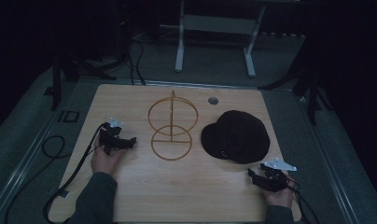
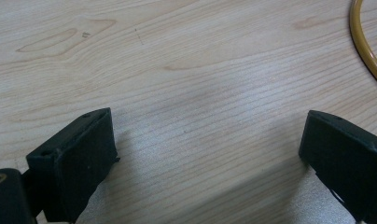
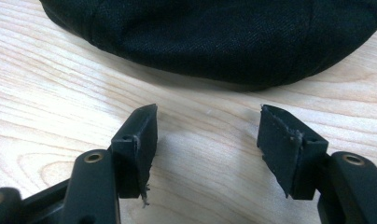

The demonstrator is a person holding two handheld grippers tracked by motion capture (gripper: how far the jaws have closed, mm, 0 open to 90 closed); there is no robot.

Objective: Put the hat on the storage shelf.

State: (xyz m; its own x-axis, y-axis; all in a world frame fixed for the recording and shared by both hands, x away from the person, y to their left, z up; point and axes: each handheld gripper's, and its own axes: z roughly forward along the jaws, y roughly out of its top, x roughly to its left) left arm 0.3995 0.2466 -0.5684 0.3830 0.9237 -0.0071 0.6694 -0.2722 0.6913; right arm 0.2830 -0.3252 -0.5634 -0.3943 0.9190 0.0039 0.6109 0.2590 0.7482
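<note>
Dim grey floor surrounds a pale wood-grain worktop (image 1: 177, 186), with a white-legged frame (image 1: 214, 37) standing in the dark behind it and black cables trailing off the left edge.

At the near right corner, the right gripper (image 1: 256, 176) rests in a hand low over the wood, its fingers (image 3: 140, 135) spread wide with nothing between them. Just beyond their tips lies a black cap (image 1: 235, 136), flat on the worktop and apart from the fingers; in the right gripper view its dark fabric edge (image 3: 214, 42) spans the top.

On the left side, the left gripper (image 1: 129, 142) is held by a hand, its fingers (image 2: 79, 158) also spread wide and empty over bare wood. Near it to the right stands a gold wire stand (image 1: 171, 126), an upright ring rising above a flat base ring; a curve of that base (image 2: 366, 46) shows in the left gripper view. The stand is between the left gripper and the cap.
</note>
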